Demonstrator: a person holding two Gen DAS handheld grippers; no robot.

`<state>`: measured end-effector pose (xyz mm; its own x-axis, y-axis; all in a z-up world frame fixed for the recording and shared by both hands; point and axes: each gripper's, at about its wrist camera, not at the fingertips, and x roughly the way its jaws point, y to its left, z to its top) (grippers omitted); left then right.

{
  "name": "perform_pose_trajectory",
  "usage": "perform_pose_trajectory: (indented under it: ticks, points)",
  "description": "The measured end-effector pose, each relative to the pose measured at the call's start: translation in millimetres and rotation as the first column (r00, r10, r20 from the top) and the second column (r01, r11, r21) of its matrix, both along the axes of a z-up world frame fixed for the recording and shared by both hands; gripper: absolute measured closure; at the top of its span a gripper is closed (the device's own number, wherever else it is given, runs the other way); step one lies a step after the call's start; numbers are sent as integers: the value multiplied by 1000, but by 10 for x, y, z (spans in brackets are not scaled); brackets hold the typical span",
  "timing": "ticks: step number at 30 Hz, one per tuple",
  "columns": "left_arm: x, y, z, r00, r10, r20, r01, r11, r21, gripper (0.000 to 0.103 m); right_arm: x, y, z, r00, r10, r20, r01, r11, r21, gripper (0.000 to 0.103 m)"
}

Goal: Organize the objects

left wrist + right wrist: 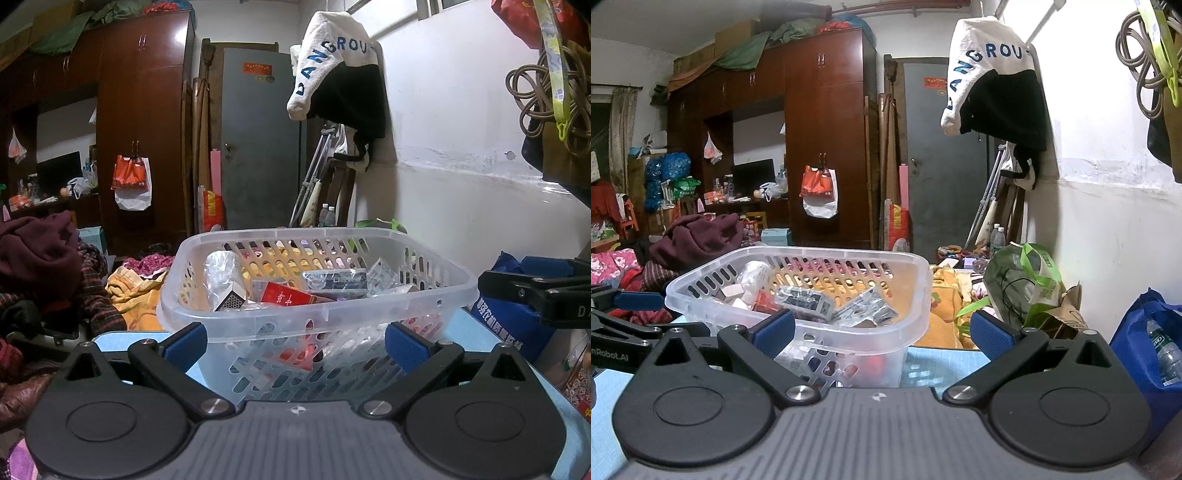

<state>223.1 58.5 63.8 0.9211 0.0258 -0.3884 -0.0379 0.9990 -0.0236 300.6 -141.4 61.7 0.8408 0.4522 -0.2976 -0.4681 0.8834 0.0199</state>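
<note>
Left tool (295,341) and right tool (882,334) both stand apart and empty, facing the clear basket (236,315) on the blue bench (945,362); small packets (288,295) already lie inside, nothing loose shows nearby, so sorting looks largely done

I note: translucent slotted plastic basket (317,306) clear-white; flat red carton inside it (286,295) with gold characters; fabric tote bag (1145,332) royal blue; gripper finger pads (186,341) blue, ribbed
</note>
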Motion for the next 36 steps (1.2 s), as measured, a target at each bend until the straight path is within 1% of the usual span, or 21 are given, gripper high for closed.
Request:
perform_pose_trajectory:
  ticks: [36]
  points:
    - [25, -58, -25, 1000, -8, -6, 8, 1000, 0, 0, 5, -10, -24, 1000, 2, -6, -2, 1000, -3, 0]
